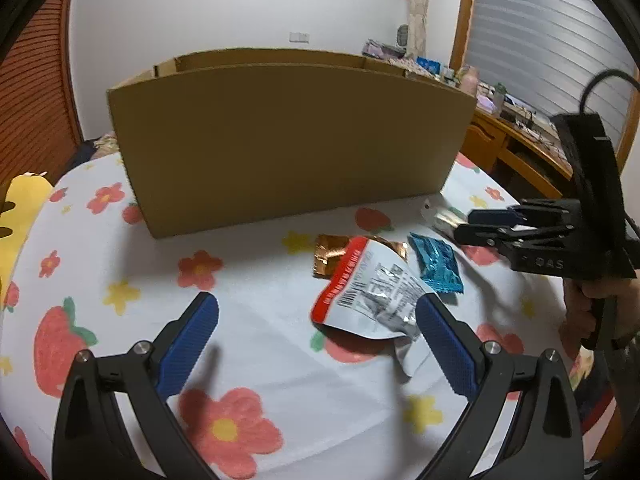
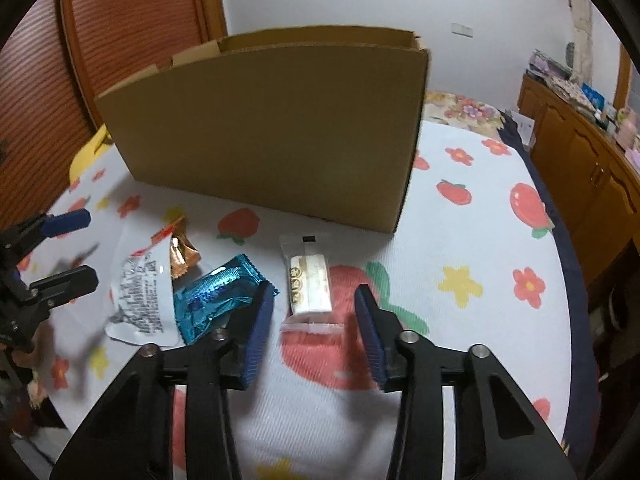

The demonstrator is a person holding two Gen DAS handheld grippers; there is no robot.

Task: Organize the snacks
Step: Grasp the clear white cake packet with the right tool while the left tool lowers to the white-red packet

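Open brown cardboard box [image 1: 288, 136] standing on a table covered by a white cloth printed with flowers and strawberries [image 1: 248, 344]. In front of the box lie four snacks: a white-and-red foil pouch [image 1: 372, 296] overlapping a copper foil wrapper [image 1: 328, 256], a crinkled blue foil packet [image 2: 212, 300] just beside the pouch, and a clear-wrapped white bar [image 2: 310, 286]. Left gripper [image 1: 318, 326]: fingers spread wide, empty, near the pouch. Right gripper [image 2: 314, 322]: fingers spread, flanking the near end of the white bar without touching it.
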